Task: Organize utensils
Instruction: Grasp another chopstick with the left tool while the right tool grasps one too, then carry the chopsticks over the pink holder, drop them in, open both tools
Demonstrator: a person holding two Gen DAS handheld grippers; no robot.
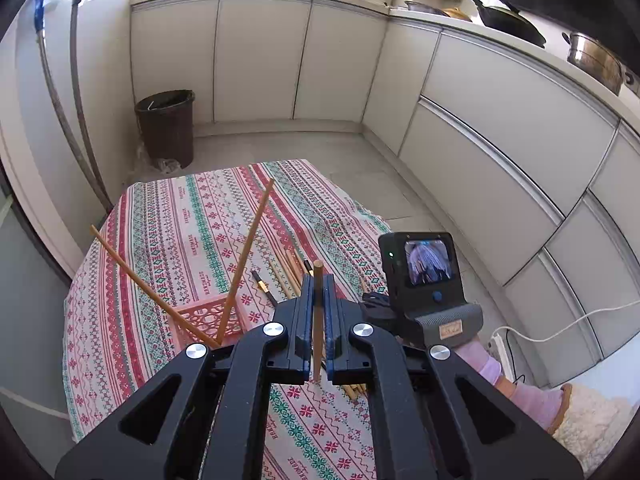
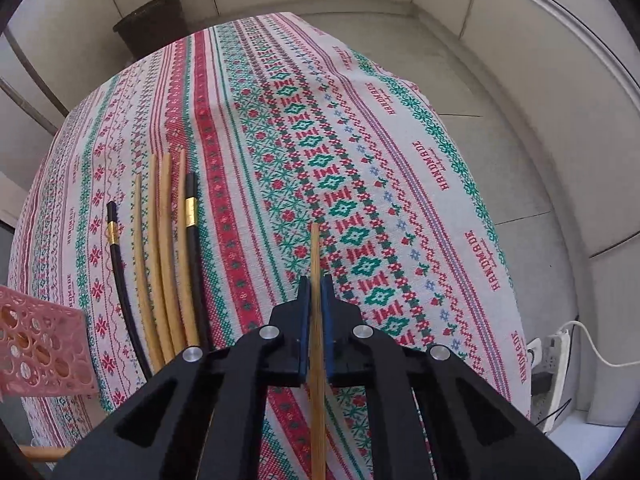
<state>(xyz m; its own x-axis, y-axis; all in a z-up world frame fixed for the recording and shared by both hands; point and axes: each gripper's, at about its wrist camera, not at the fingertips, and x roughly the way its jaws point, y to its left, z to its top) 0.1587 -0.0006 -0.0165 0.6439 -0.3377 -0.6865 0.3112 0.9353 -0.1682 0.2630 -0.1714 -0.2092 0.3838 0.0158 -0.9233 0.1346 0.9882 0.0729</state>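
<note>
Both grippers hold wooden chopsticks over the patterned tablecloth [image 2: 400,140].
The left gripper [image 1: 318,280] clamps one chopstick [image 1: 318,320]; the right gripper [image 2: 315,284] pinches a bamboo chopstick [image 2: 316,256].

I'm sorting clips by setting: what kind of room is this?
Most likely a home kitchen: white cabinets run under a counter holding a black frying pan and a steel pot, with a bin on the floor beside a cloth-covered table.

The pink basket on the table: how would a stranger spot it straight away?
Find the table with the red and green patterned cloth. Near its front edge, left of the loose chopsticks, sits the pink basket. It alone is pink plastic pierced with round holes, and two wooden chopsticks stand leaning out of it.
</note>
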